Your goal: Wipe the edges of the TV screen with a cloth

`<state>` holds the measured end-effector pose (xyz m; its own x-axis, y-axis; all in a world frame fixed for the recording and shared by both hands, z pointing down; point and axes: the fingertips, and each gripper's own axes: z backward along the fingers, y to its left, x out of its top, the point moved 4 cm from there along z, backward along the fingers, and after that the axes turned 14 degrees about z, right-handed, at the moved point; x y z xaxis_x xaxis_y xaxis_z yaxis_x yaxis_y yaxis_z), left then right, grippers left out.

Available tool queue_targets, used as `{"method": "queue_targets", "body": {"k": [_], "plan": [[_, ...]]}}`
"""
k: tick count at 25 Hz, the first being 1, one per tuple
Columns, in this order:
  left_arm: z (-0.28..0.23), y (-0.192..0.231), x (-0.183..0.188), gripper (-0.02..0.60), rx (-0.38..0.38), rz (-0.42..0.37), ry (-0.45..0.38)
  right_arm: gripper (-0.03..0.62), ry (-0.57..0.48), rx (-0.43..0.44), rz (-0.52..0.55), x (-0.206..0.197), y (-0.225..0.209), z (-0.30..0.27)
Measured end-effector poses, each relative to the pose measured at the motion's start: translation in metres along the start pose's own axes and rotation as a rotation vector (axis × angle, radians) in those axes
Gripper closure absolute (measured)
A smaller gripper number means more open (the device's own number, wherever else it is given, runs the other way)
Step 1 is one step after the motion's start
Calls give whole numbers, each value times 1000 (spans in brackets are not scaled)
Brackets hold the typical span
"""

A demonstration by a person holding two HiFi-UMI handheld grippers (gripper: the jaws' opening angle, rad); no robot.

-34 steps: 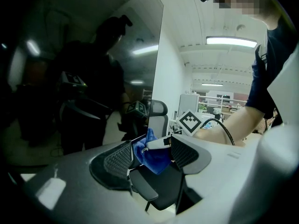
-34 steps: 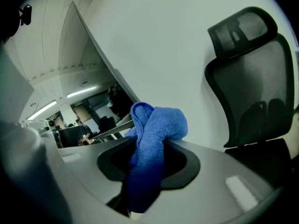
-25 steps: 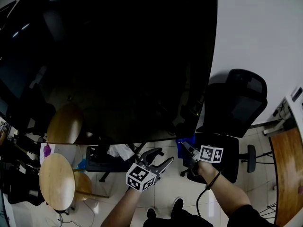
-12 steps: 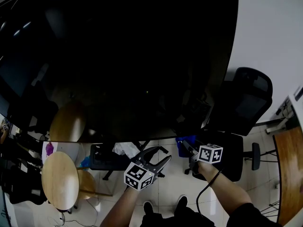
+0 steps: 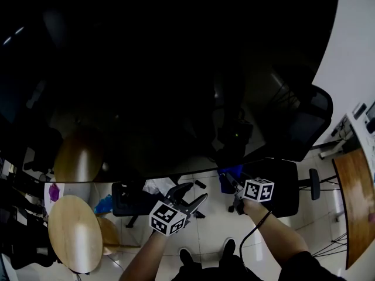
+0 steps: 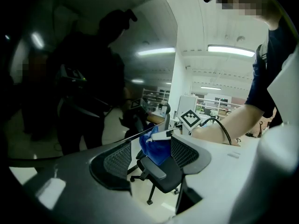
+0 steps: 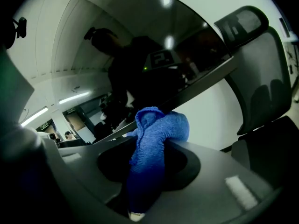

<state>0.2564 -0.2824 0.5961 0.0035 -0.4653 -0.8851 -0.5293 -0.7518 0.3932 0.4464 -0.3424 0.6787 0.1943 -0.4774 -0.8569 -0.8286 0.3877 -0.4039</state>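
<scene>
A large dark TV screen (image 5: 152, 75) fills most of the head view; its bottom edge (image 5: 176, 174) runs just above both grippers. My right gripper (image 5: 228, 180) is shut on a blue cloth (image 5: 229, 174), which sits against that bottom edge near the lower right corner. In the right gripper view the cloth (image 7: 152, 148) bulges between the jaws, touching the screen's edge (image 7: 196, 85). My left gripper (image 5: 190, 196) is open and holds nothing, below the screen. The left gripper view shows the cloth (image 6: 156, 146) at the edge (image 6: 135, 135).
A black office chair (image 5: 293, 139) stands right of the screen, its seat under my right gripper. Round wooden tables (image 5: 70, 230) stand at lower left. A wooden desk corner (image 5: 357, 204) is at the far right. The floor is pale tile.
The head view has swung so the screen fills more of the frame to the right. Both grippers keep about the same places, the cloth still at the bottom edge.
</scene>
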Motion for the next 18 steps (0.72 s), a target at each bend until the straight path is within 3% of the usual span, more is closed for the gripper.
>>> {"method": "queue_targets", "body": {"k": [9,18], "plan": [[69,32,-2,327,-62,-26,7,457,-30,-71,-67,-18,59,-24],[119,55,-14,327,-3,-12,7,457,-39,-44,-44,-27,106,-49]]}}
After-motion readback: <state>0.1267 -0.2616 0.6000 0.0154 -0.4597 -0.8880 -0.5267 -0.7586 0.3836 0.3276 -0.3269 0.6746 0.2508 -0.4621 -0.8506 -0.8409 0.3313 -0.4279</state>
